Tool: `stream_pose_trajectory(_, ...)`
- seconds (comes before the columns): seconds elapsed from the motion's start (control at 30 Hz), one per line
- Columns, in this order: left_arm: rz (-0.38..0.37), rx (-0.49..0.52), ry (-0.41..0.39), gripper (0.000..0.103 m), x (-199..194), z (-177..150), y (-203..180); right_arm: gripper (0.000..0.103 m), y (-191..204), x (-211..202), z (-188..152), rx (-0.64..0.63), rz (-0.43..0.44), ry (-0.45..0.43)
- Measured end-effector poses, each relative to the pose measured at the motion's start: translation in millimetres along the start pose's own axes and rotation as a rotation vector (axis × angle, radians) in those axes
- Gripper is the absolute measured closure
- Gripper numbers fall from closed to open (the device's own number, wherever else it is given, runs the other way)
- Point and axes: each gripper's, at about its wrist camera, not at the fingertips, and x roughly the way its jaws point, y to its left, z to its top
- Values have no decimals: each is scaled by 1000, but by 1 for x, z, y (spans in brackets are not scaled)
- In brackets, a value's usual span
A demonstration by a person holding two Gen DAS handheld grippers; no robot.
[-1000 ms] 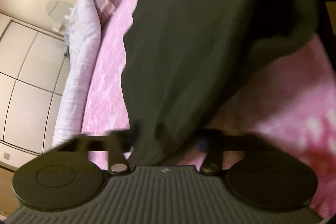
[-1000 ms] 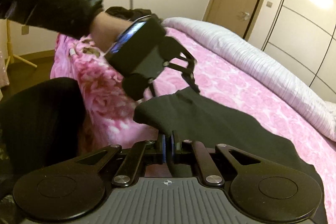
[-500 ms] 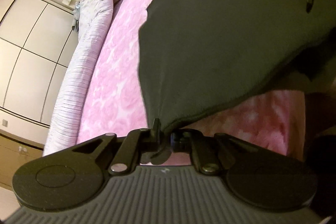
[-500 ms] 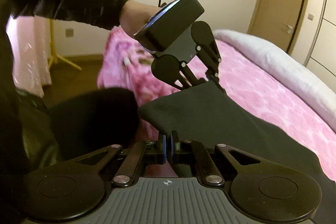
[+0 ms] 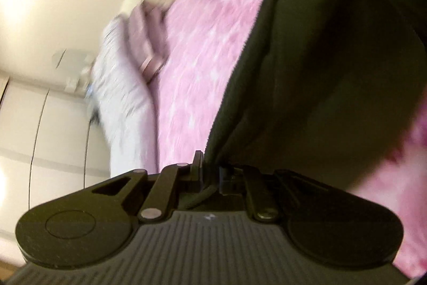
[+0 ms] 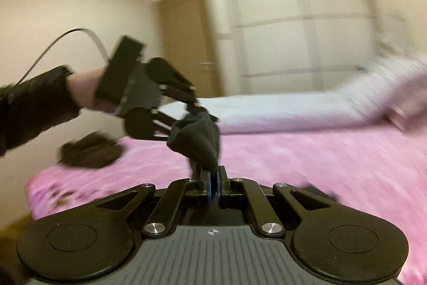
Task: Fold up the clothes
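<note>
Two claws pinch one dark garment point(image 5: 307, 66): left gripper point(image 5: 206, 172) and right gripper point(image 6: 212, 178) both clamped on its edge, lifted above the pink bedspread point(image 6: 307, 159); keep both corners level and taut; lay it flat without bunching.

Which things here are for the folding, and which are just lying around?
For the folding:
black garment
left gripper, jaws shut on it
right gripper, jaws shut on it
pink bed

Just lying around:
dark clump on the bed
white duvet
door
wardrobe
</note>
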Motion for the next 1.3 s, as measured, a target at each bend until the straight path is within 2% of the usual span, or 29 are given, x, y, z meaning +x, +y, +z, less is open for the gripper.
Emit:
stream_pose_trajectory(0.07, -53, 26, -17, 91, 47, 20, -4, 101, -35, -1, -13, 126, -71, 12)
stream_pose_trajectory(0.13, -110, -4, -24, 81, 95, 32, -14, 100, -72, 4, -34, 277, -154, 42)
stream_pose_trajectory(0.2, -148, -105, -18, 78, 135, 38, -17, 100, -110, 3, -53, 426, -210, 73)
stream_pose_trajectory(0.27, -174, -214, -3, 78, 156, 35, -14, 100, -145, 3, -70, 569, -259, 117)
stream_pose_trajectory(0.37, -164, -332, -28, 73, 149, 16, -3, 99, -171, -1, -84, 671, -277, 158)
stream_pose_trajectory(0.4, -164, -370, -31, 69, 143, 7, 1, 95, -174, -4, -82, 668, -280, 161)
stream_pose_trajectory(0.43, -165, -410, -28, 67, 136, -4, 5, 91, -176, -6, -80, 667, -283, 163)
stream_pose_trajectory(0.5, -183, -509, -3, 67, 126, -29, 9, 70, -174, -3, -78, 679, -295, 149)
stream_pose_trajectory(0.57, -216, -618, 30, 67, 115, -52, 7, 57, -171, 1, -79, 707, -294, 130)
stream_pose_trajectory(0.6, -235, -674, 44, 67, 112, -64, 5, 55, -169, 3, -80, 728, -290, 119)
stream_pose_trajectory(0.73, -315, -858, 66, 67, 126, -88, 2, 55, -172, 17, -78, 798, -315, 94)
stream_pose_trajectory(0.93, -403, -979, -13, 66, 163, -74, 32, 56, -177, 31, -67, 814, -309, 92)
stream_pose_trajectory(1.03, -455, -1005, 33, 64, 201, -71, 43, 67, -178, 29, -72, 810, -310, 96)
stream_pose_trajectory(1.17, -505, -1052, 90, 65, 241, -78, 40, 78, -180, 27, -78, 805, -312, 100)
stream_pose_trajectory(1.2, -517, -1065, 85, 67, 245, -82, 38, 80, -181, 27, -80, 804, -313, 101)
stream_pose_trajectory(1.23, -523, -1071, 75, 77, 247, -84, 37, 82, -181, 26, -81, 802, -314, 102)
stream_pose_trajectory(1.3, -508, -1050, 43, 88, 240, -85, 35, 87, -179, 28, -80, 778, -319, 105)
